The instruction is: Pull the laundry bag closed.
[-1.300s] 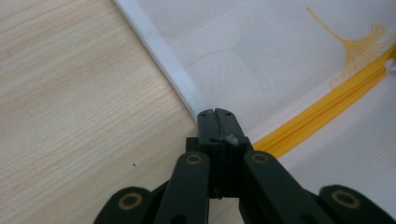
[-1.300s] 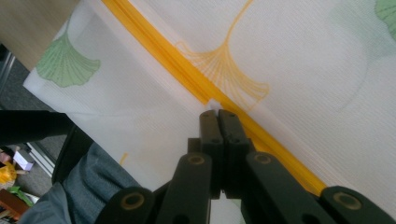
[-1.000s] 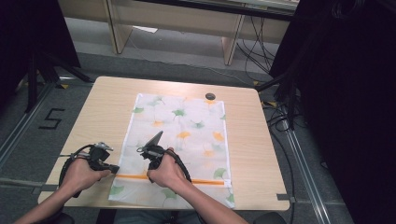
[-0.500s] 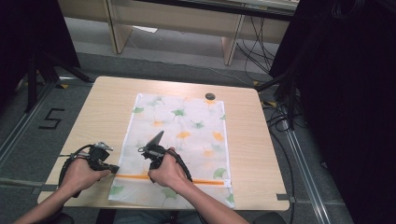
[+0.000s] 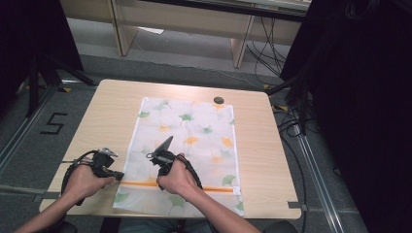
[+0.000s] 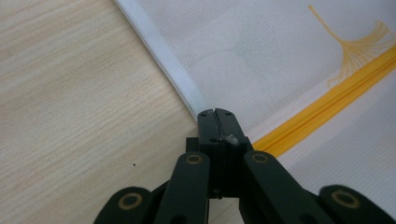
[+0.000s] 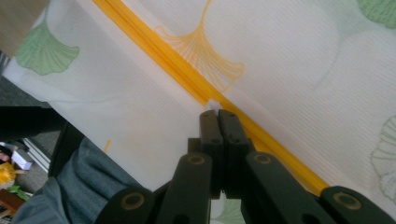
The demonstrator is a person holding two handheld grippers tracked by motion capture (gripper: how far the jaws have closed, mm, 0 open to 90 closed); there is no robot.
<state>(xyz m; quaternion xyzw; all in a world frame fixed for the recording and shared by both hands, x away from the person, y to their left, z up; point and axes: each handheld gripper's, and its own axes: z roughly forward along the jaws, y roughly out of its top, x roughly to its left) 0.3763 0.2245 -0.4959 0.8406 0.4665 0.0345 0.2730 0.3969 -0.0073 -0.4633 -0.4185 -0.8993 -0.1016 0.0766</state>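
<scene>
A white mesh laundry bag [image 5: 187, 145] printed with green and orange ginkgo leaves lies flat along the middle of the wooden table [image 5: 97, 111], its near end hanging slightly past the table's front edge; an orange zipper [image 5: 145, 184] runs across it close to that near end. The work in hand looks like operating this zipper, and it seems to be at the start: the bag lies smooth and undisturbed, and no gap can be made out in the zipper line, though whether it is shut along its whole length cannot be told. The left gripper [image 6: 215, 113] sits at the bag's left hem where the zipper begins, its jaws pressed together, apparently pinching the white hem edge [image 6: 184, 88] to anchor it, though the bite itself is hard to confirm; the right gripper [image 7: 217, 113] has its jaws closed over the zipper, a small white tab [image 7: 213, 103] peeking just past their tips, probably the pull; what is left, by this reading, is the whole slide along the zipper. The high view gives the layout, both hands side by side at the near left of the bag, and a small dark round object [image 5: 218, 100] at the bag's far edge; the gripper views add the jaw contact, the fine mesh weave, and, in the right one, the person's grey-clad leg [image 7: 79, 186] below the table edge.
</scene>
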